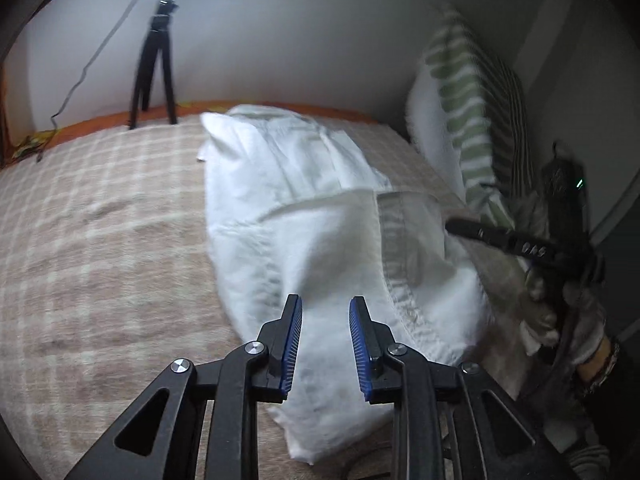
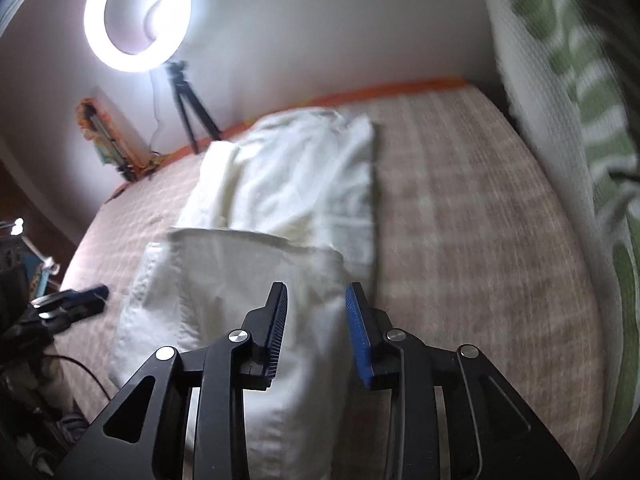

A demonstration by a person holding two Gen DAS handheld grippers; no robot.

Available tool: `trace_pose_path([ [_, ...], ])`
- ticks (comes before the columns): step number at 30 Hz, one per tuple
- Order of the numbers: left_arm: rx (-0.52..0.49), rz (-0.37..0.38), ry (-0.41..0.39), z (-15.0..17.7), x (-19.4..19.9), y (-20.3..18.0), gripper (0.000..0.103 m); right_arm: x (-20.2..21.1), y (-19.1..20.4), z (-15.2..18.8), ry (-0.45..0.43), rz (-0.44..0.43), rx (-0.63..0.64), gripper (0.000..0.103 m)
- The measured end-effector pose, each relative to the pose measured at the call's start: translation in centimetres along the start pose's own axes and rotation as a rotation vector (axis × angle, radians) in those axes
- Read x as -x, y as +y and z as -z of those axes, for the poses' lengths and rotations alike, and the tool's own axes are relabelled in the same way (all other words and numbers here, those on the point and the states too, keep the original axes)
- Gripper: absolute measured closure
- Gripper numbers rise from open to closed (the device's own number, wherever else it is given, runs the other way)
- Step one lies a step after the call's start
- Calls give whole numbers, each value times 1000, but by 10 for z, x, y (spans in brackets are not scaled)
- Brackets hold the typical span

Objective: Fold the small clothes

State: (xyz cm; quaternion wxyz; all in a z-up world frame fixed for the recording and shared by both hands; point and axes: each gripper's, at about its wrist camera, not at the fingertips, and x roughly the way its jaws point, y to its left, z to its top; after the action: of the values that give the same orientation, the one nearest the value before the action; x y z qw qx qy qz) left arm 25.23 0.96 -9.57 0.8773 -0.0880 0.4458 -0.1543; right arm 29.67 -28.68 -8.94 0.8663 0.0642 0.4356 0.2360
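A white pair of small trousers [image 1: 304,216] lies lengthwise on the beige checked bed cover [image 1: 100,220], with its near end folded back over the rest so the waistband seam shows. It also shows in the right wrist view [image 2: 280,208]. My left gripper [image 1: 325,308] is open and empty, just above the near folded part. My right gripper [image 2: 316,294] is open and empty above the near right edge of the cloth. The right gripper also shows in the left wrist view [image 1: 500,240], held by a gloved hand. The left gripper shows at the left in the right wrist view [image 2: 76,300].
A ring light [image 2: 136,16] on a black tripod [image 1: 154,64] stands at the far edge of the bed by the wall. A green and white striped pillow [image 1: 468,120] leans at the right. An orange sheet edge [image 2: 380,92] runs along the far side.
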Motion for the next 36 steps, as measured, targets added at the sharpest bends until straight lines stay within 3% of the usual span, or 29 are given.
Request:
trace_pose_path([
  [4, -21, -20, 33, 3, -18, -2, 81, 0, 37, 4, 22, -139, 149, 82],
  [7, -35, -86, 35, -4, -32, 6, 80, -25, 51, 2, 79, -81, 225, 82],
  [10, -28, -135, 46, -8, -45, 20, 80, -55, 40, -9, 118, 29, 194, 82],
  [12, -13, -163, 37, -11, -44, 31, 86, -64, 27, -21, 110, 89, 162, 83],
  [15, -25, -223, -17, -14, -26, 36, 79, -45, 14, -32, 35, 133, 117, 81],
  [18, -8, -194, -57, -18, -7, 45, 78, -14, -4, -33, 0, 106, 61, 80],
  [21, 2, -141, -58, -16, 3, 44, 77, 1, -24, -24, 18, 42, -4, 70],
  [23, 5, -106, -47, -16, 1, 40, 75, 1, -34, -16, 34, 1, -50, 66],
  [28, 40, -70, 13, -12, -17, 42, 75, -20, -37, -4, 98, -71, -122, 66],
  [30, 36, -86, 33, -10, -25, 42, 75, -27, -35, -1, 108, -84, -126, 96],
  [32, 33, -105, 56, -7, -33, 45, 75, -25, -31, 1, 91, -78, -115, 99],
  [36, 42, -142, 77, -4, -42, 57, 63, -20, -34, 3, 80, -20, -99, 100],
])
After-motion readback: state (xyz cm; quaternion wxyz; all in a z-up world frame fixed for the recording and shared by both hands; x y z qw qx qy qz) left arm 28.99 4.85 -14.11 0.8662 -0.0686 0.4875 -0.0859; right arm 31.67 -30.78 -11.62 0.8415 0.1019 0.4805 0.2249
